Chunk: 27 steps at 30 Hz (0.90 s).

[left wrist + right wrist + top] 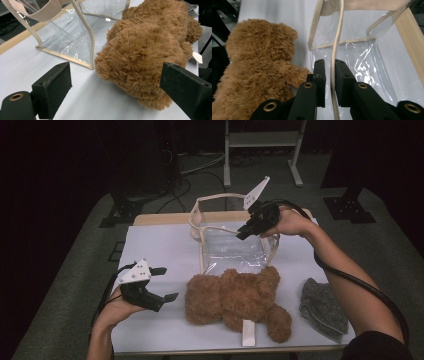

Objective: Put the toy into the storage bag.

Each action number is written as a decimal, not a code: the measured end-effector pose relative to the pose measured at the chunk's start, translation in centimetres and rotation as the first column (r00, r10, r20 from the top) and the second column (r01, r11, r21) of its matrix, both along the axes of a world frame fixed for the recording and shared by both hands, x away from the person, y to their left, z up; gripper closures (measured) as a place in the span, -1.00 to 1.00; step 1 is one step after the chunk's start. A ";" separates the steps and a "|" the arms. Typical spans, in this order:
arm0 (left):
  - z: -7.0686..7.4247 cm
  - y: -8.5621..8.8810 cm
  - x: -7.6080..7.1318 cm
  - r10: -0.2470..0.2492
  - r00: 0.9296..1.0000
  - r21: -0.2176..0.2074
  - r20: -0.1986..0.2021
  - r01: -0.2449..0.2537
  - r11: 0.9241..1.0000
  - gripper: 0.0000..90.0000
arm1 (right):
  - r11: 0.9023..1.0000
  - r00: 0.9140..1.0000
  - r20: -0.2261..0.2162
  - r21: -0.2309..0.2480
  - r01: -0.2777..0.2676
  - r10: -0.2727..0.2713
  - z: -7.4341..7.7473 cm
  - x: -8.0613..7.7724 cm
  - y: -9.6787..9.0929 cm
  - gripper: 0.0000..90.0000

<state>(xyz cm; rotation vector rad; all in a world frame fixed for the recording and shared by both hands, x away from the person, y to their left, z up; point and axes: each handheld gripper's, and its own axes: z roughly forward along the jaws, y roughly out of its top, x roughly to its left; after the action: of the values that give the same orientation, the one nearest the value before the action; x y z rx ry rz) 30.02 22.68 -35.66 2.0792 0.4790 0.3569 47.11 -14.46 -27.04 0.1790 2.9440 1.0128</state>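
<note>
Two black jaws of the right gripper [330,75] stand almost together with the beige rim cord [335,57] of the clear plastic bag [235,251] running between them, a thin gap visible on either side, so a firm pinch cannot be told. That bag stands at the far middle of the white table [160,250], mouth held up. Near the left edge, the left gripper [164,284] hovers with jaws spread wide, grasping nothing, pointing right at the brown teddy bear [235,302], which lies just in front of the bag. Right of the bear lies a grey knitted cloth [322,309].
</note>
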 end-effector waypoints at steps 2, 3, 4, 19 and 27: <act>0.0 0.0 0.0 0.000 1.000 0.000 -0.001 0.000 1.000 -0.79 | 1.000 1.000 0.002 -0.001 0.006 -0.006 0.0 0.0 0.1 0.74; 0.0 -0.1 -0.1 0.001 1.000 -0.005 -0.003 -0.001 1.000 -0.79 | 1.000 1.000 0.013 -0.002 0.005 -0.005 -0.1 0.0 0.2 0.75; 0.0 -0.1 -0.1 0.000 1.000 -0.003 -0.001 0.000 1.000 -0.79 | 1.000 1.000 0.015 -0.008 0.010 -0.010 -0.2 0.0 0.2 0.77; 0.0 -0.2 -0.1 -0.006 1.000 0.001 0.000 0.006 1.000 -0.79 | 0.999 0.999 -0.013 0.002 -0.032 0.032 -0.6 -0.9 -0.1 0.93; 0.0 -0.3 -0.1 -0.009 1.000 0.005 0.001 0.009 1.000 -0.79 | 0.999 0.999 -0.018 0.011 -0.044 0.045 -0.5 -1.4 -0.2 0.93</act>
<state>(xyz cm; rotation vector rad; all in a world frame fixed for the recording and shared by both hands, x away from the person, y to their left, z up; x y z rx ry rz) 29.88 22.39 -35.63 2.0855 0.4684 0.3549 45.73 -14.71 -27.57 0.1244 2.9724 1.0383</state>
